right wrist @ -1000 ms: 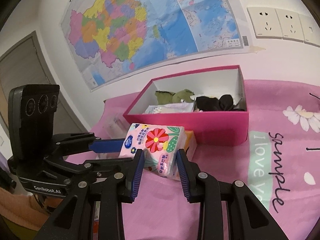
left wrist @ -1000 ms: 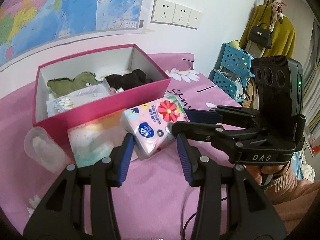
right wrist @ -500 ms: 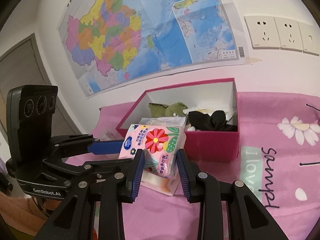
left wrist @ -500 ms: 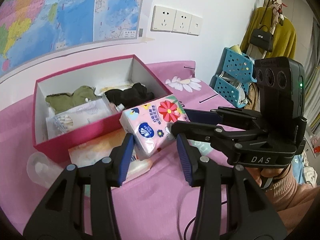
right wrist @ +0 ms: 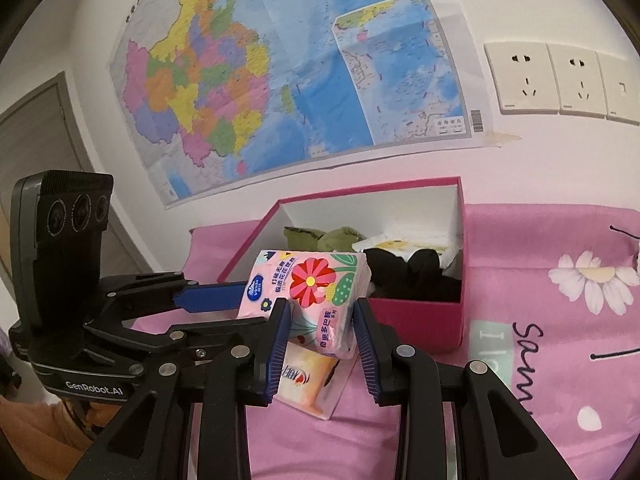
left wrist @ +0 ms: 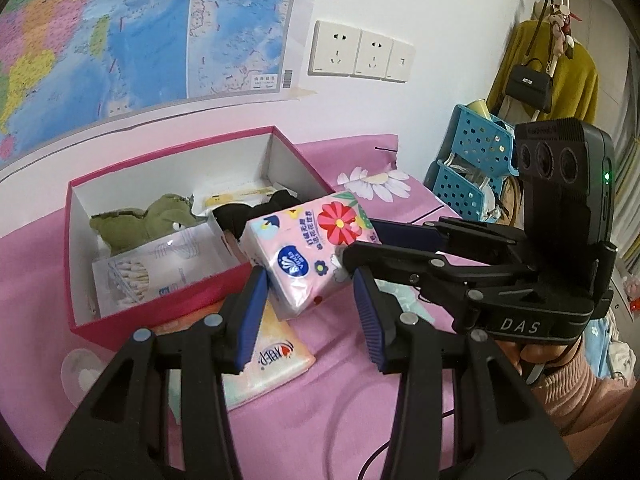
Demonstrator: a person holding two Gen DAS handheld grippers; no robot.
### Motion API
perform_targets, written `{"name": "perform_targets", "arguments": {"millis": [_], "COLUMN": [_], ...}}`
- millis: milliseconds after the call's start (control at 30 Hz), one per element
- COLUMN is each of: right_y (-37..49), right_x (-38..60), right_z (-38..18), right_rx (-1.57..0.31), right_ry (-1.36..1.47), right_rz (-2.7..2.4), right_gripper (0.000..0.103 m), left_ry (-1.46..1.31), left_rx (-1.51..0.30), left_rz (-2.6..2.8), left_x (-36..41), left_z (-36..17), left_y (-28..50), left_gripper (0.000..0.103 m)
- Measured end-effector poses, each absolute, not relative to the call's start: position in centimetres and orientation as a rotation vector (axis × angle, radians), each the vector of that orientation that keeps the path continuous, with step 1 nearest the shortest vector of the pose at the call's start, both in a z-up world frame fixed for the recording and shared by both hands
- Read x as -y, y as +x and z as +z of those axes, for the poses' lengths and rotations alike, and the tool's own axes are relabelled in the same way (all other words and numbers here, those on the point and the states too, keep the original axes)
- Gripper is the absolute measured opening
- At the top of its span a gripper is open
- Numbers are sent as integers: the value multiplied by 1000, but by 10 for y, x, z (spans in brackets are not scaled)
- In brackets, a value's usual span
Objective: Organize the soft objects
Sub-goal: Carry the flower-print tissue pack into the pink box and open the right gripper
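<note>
Tissue pack (left wrist: 308, 256), pink floral wrap, pinched between both the left gripper (left wrist: 308, 300) and right gripper (right wrist: 320, 334) jaws, pink box (right wrist: 416, 320) beyond, cotton swabs (left wrist: 128, 280) visible only from left wrist.

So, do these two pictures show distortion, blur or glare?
Left wrist view: fisheye bends the wall map's lower edge, corners are black, and the flowered pink tissue pack is sharp. Right wrist view: same dark corners, the pink-red cardboard box is clear, with even, soft light and no strong glare.
</note>
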State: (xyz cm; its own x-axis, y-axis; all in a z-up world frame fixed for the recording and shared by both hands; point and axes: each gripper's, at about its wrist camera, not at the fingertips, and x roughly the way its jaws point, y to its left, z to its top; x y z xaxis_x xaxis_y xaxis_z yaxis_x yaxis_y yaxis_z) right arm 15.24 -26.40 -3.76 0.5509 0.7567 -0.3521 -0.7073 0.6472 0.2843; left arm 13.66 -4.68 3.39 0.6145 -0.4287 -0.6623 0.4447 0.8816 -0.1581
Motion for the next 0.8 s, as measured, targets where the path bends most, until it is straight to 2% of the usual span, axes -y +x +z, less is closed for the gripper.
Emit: {"name": "perform_targets", "arguments": {"millis": [800], "right_y": [196], "right_x": [263], "right_z": [-33], "right_rx": [-483], "right_ry": [126], "right_rz": [823], "right_gripper": [33], "left_ry": [26], "left_rx": [-764], "left_rz": [-463], "left_x": [62], "left_z": [33], "left_y": [178], "left_gripper": [46]}}
